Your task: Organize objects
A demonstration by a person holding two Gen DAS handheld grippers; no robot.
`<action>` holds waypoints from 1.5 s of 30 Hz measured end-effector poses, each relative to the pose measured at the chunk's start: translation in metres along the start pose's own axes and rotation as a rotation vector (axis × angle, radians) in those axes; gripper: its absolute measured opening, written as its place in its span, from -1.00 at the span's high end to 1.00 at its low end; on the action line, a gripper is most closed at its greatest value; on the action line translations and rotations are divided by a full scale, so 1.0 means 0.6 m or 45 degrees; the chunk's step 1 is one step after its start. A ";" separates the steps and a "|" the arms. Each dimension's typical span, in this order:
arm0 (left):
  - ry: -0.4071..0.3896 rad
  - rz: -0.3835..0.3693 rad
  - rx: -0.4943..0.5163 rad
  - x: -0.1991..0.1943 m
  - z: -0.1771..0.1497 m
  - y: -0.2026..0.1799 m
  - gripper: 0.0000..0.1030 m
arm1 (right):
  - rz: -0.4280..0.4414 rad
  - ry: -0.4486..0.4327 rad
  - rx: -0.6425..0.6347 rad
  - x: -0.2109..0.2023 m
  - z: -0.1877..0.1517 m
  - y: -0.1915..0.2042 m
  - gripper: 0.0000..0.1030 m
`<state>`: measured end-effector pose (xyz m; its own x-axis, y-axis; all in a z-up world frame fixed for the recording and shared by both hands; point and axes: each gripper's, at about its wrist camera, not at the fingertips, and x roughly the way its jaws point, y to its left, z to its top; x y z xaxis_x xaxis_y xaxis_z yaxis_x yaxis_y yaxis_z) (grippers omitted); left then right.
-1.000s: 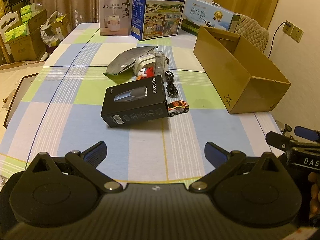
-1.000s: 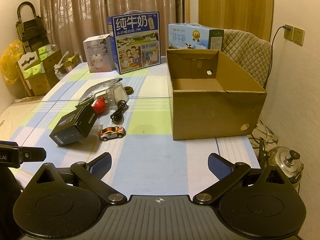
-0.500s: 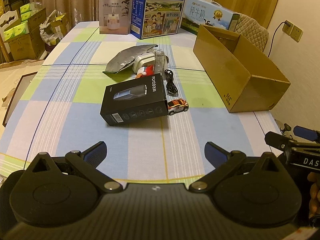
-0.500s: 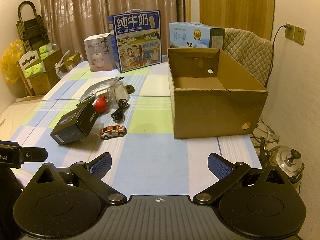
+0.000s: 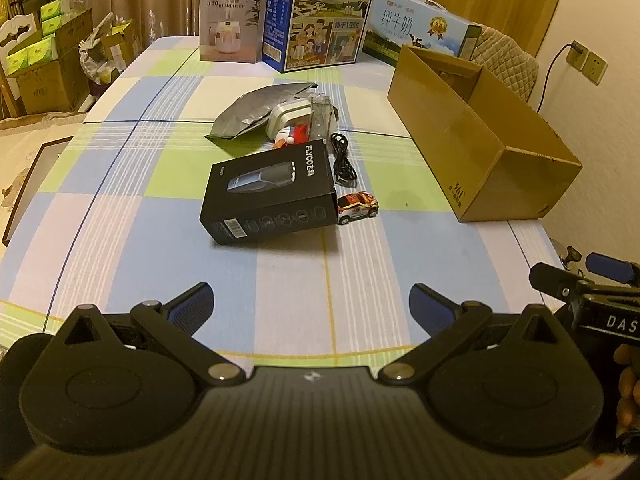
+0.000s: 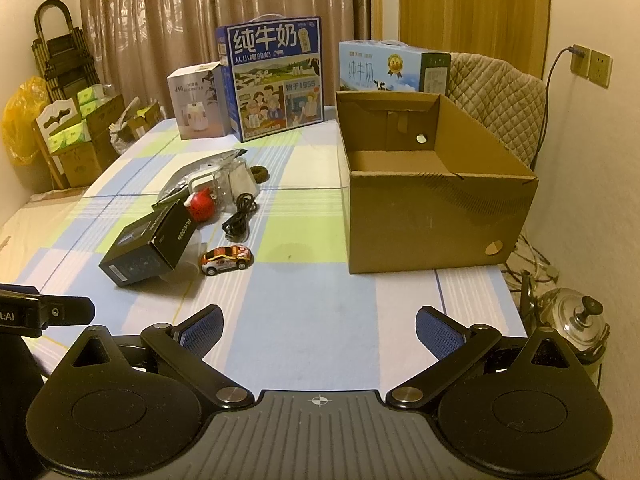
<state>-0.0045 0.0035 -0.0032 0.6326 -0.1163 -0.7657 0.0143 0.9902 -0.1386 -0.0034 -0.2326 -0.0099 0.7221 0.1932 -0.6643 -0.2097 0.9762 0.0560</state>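
A black shaver box lies mid-table, with a small toy car at its right end. Behind them are a coiled black cable, a red and white toy, a white gadget and a silver foil bag. An open cardboard box stands on the right, empty as far as I see. My left gripper and right gripper hover open over the near table edge, holding nothing.
Two milk cartons and a humidifier box line the far edge of the checked tablecloth. A quilted chair and a kettle sit to the right. Stacked boxes stand left of the table.
Both grippers have drifted slightly; the table objects sit a little nearer in the views. Nothing has been taken hold of or moved.
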 end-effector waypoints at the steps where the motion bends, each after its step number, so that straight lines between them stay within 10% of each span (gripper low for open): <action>1: 0.001 -0.002 -0.001 0.000 -0.001 0.001 -0.98 | 0.000 0.001 -0.001 0.001 -0.001 0.000 -0.95; 27: 0.059 -0.117 0.071 0.021 0.029 0.028 -0.98 | 0.126 0.035 -0.182 0.026 0.021 0.021 -0.95; 45: 0.071 -0.324 1.009 0.117 0.139 0.065 -0.92 | 0.435 0.184 -0.813 0.148 0.069 0.090 -0.73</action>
<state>0.1050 0.0402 -0.0098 0.4976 -0.3266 -0.8035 0.7054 0.6914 0.1558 0.0763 -0.1585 -0.0350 0.4630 0.4185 -0.7813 -0.7822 0.6076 -0.1381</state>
